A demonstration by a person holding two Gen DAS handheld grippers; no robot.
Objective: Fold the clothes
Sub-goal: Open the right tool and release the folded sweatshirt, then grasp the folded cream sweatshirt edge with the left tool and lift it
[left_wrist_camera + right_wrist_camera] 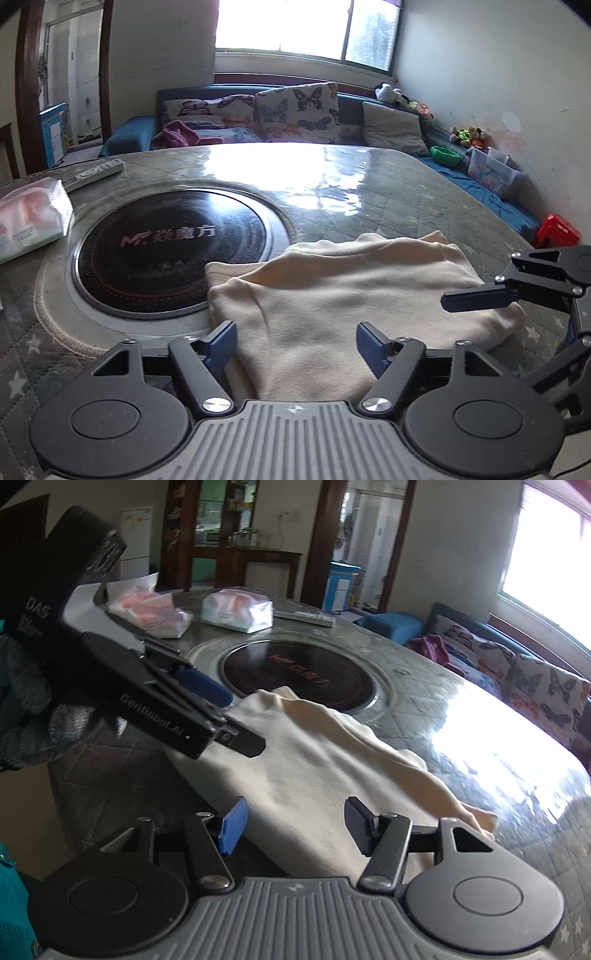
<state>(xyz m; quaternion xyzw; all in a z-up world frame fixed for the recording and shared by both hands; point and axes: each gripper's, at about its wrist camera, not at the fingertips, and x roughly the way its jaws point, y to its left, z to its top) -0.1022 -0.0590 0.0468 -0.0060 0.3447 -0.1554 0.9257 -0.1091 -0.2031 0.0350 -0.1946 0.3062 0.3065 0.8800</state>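
We see the cream garment [332, 295] lying folded in layers on the tabletop [369, 184]; both our hand-held grippers, left [295, 343] and right [295, 823], gape empty, so probably only tidying remains.

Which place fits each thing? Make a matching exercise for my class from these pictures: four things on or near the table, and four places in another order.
Things:
1. cream garment
2. round black cooktop
3. remote control
4. butterfly cushions

Places:
A. on the sofa below the window
B. set into the middle of the table
C. near the table's far edge, beyond the tissue pack
D. lying in front of both open grippers

Pairs: 1-D, 2-B, 3-C, 4-A
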